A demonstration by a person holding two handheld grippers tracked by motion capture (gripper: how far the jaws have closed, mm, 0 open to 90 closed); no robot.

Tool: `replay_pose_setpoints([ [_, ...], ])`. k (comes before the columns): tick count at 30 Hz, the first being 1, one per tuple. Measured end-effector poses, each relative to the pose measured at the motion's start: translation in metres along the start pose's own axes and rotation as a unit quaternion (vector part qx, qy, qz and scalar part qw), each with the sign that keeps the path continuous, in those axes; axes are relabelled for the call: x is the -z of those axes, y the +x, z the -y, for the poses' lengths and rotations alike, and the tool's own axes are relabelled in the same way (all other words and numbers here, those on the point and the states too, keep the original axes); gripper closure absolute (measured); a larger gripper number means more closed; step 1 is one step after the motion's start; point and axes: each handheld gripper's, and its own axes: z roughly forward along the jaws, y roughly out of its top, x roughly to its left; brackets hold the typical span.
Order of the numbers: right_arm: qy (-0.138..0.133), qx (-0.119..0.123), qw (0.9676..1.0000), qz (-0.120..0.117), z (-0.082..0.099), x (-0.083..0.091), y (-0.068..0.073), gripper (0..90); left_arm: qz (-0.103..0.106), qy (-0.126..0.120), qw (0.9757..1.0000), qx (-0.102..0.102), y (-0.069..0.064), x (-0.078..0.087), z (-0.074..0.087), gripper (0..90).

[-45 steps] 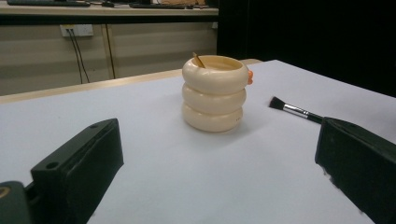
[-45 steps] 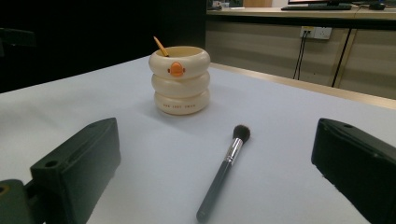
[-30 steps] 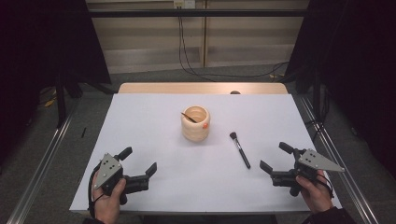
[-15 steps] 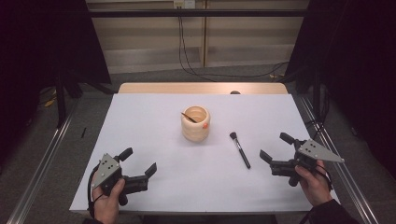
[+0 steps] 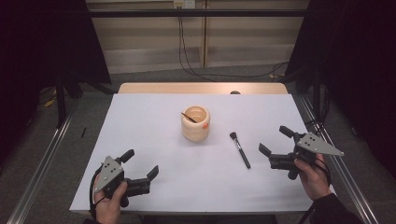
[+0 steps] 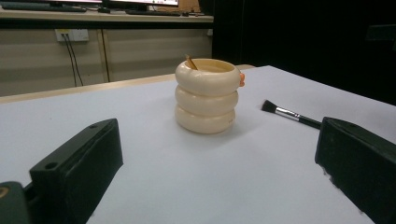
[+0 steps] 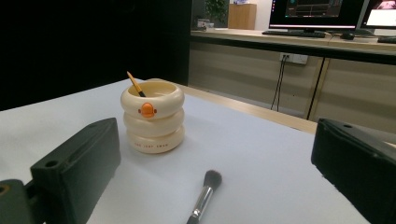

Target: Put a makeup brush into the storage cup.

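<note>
A cream ringed pot [image 5: 195,123] stands upright at the middle of the white table [image 5: 154,116], with a thin brush handle [image 5: 188,117] leaning inside it. A black makeup brush [image 5: 239,149] lies flat to the pot's right. My left gripper [image 5: 141,163] is open near the front left edge, holding nothing. My right gripper [image 5: 274,140] is open just right of the lying brush, apart from it. In the left gripper view the pot [image 6: 206,95] and brush [image 6: 289,113] lie ahead between my jaws. In the right gripper view the pot [image 7: 152,116] shows an orange badge and the brush [image 7: 203,196] lies close ahead.
A bare wooden strip [image 5: 201,88] runs along the table's far edge. Metal rails [image 5: 42,172] flank the table on both sides. Cables [image 5: 187,51] hang down the wall behind.
My right gripper has moved a little forward, away from the front edge, staying open. The left gripper, pot and brush have not moved.
</note>
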Motion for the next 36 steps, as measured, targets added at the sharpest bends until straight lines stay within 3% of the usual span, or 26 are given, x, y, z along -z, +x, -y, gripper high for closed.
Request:
replay_pose_setpoints([
  [6,-0.006,0.007,0.9999,0.009,-0.006,-0.011,-0.006,1.2,0.004,0.004,1.0,0.003,-0.001,0.0,0.001,0.8],
  [24,-0.001,0.023,0.9997,-0.005,-0.022,-0.052,-0.011,0.8,0.003,-0.001,1.0,0.007,-0.001,0.001,0.001,0.8],
  [36,-0.014,0.015,0.9997,0.011,-0.027,-0.082,-0.014,2.4,0.006,-0.001,0.9999,0.011,0.001,0.001,0.001,0.9],
])
